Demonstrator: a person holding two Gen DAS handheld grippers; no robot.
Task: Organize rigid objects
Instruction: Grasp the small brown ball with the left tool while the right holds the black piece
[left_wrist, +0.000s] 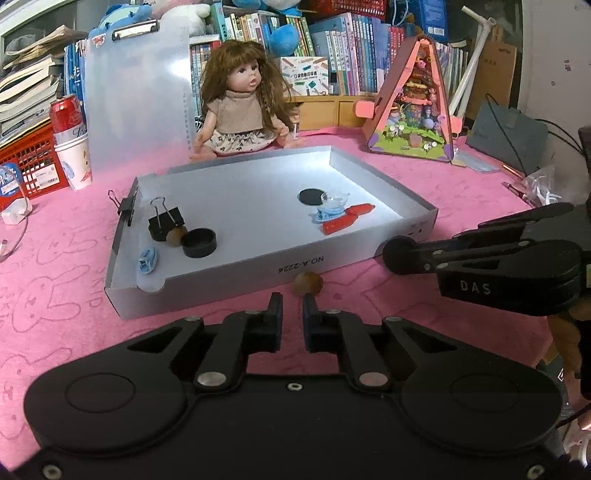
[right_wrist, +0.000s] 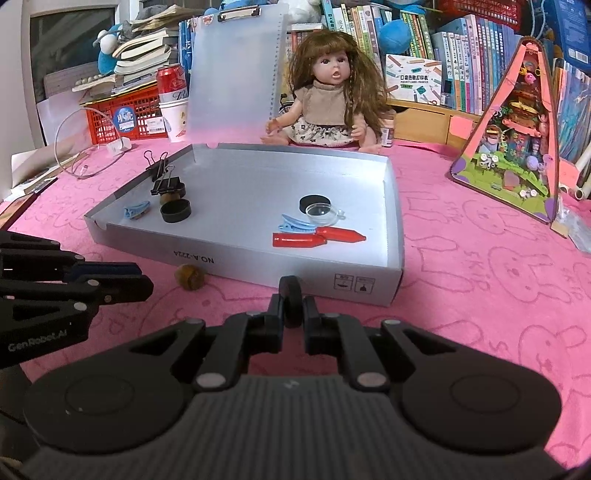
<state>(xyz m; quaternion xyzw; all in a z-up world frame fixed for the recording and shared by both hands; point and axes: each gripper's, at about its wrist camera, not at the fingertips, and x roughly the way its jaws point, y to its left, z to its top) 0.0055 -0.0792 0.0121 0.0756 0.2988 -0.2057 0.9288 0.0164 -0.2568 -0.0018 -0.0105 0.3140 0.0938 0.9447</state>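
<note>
A shallow silver box (left_wrist: 221, 275) lies open on the pink cloth. Inside it are a binder clip (left_wrist: 166, 219), a black round cap (left_wrist: 198, 242), blue hair clips (left_wrist: 147, 258), two red pens (left_wrist: 347, 218), a clear dish (left_wrist: 334, 199) and a black disc (left_wrist: 310, 196). On the cloth against the box's front wall rests a walnut (left_wrist: 307, 284) (right_wrist: 189, 277). My left gripper (left_wrist: 292, 301) is shut and empty, its tips just short of that walnut. My right gripper (right_wrist: 293, 306) is shut on a black disc (right_wrist: 291, 291) held on edge, before the box's near right corner (right_wrist: 391, 280).
A doll (left_wrist: 240, 110) sits behind the box beside an upright clear clipboard (left_wrist: 136, 92). A red can in paper cups (left_wrist: 68, 122) and a red basket (left_wrist: 29, 158) stand at the left. A triangular toy house (left_wrist: 413, 103) stands at the right, with bookshelves behind.
</note>
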